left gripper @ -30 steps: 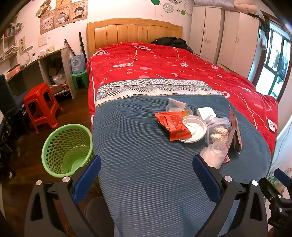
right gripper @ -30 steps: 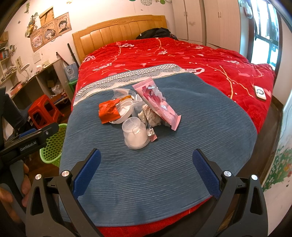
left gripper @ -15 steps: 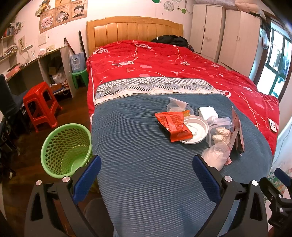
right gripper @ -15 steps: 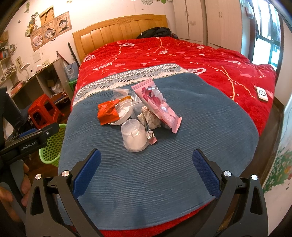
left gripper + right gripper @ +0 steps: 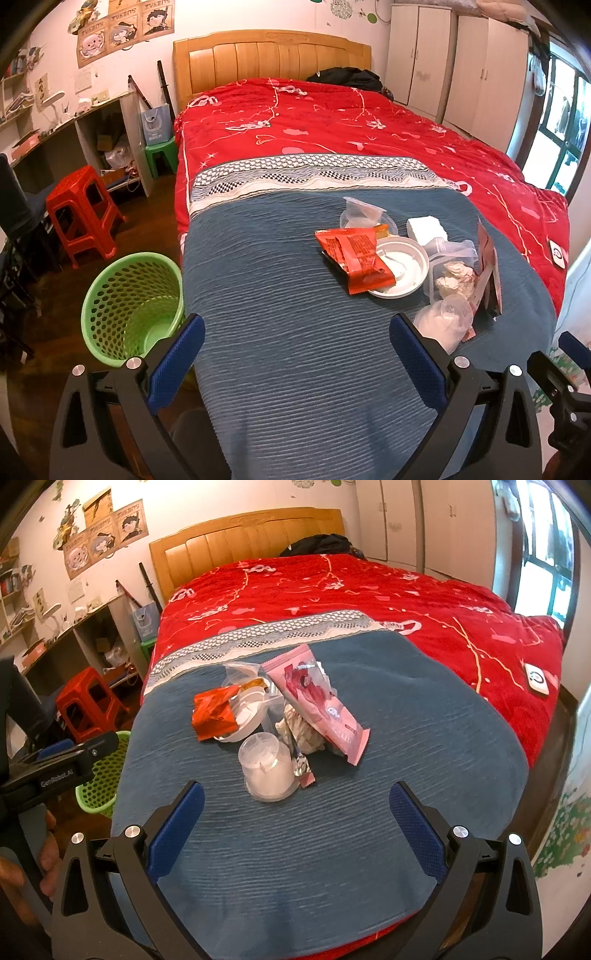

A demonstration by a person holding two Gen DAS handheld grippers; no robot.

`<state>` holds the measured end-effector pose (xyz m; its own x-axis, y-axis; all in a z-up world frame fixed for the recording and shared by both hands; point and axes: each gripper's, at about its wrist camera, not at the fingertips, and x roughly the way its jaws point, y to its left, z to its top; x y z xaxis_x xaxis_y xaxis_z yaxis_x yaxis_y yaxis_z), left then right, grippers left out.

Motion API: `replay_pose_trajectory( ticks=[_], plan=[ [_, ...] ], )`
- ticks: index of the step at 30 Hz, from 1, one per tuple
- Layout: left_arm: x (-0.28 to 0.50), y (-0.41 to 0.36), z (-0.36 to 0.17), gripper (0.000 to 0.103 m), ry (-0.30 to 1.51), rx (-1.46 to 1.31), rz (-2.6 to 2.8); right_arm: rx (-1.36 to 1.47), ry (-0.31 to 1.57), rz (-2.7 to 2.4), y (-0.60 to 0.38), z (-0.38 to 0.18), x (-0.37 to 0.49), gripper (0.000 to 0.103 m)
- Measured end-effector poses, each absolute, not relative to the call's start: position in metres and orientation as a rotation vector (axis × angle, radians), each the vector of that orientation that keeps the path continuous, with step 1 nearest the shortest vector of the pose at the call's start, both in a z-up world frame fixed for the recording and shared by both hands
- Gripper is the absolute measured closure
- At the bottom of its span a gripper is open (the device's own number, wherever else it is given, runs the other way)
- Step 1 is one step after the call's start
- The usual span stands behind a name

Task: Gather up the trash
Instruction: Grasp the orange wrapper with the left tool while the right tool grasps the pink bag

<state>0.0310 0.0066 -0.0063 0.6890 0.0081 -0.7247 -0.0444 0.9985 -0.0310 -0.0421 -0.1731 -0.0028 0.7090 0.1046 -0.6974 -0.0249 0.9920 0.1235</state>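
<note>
Two grippers hover over the blue blanket (image 5: 280, 295), left gripper (image 5: 295, 343) and right gripper (image 5: 295, 812), jaws spread wide apart on both, nothing between them. The trash sits heaped mid-bed: red snack wrapper (image 5: 354, 254) on a white plastic lid (image 5: 402, 266), clear cup (image 5: 267, 768), pink packet (image 5: 317, 705). Green wastebasket (image 5: 129, 306) stands on the floor beside the bed.

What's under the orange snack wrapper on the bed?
The orange snack wrapper lies partly over the white round lid, its left part resting on the blue blanket. Whatever sits beneath the wrapper's middle is covered and cannot be seen.
</note>
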Motion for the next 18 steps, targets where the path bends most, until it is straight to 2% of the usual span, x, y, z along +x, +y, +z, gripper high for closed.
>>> replay_pose_trajectory(
  ticks=[18],
  plan=[
    [0.058,0.013,0.000,0.006,0.801,-0.023,0.026,0.079,0.788,0.182,-0.189,0.003,0.008,0.007]
  ],
)
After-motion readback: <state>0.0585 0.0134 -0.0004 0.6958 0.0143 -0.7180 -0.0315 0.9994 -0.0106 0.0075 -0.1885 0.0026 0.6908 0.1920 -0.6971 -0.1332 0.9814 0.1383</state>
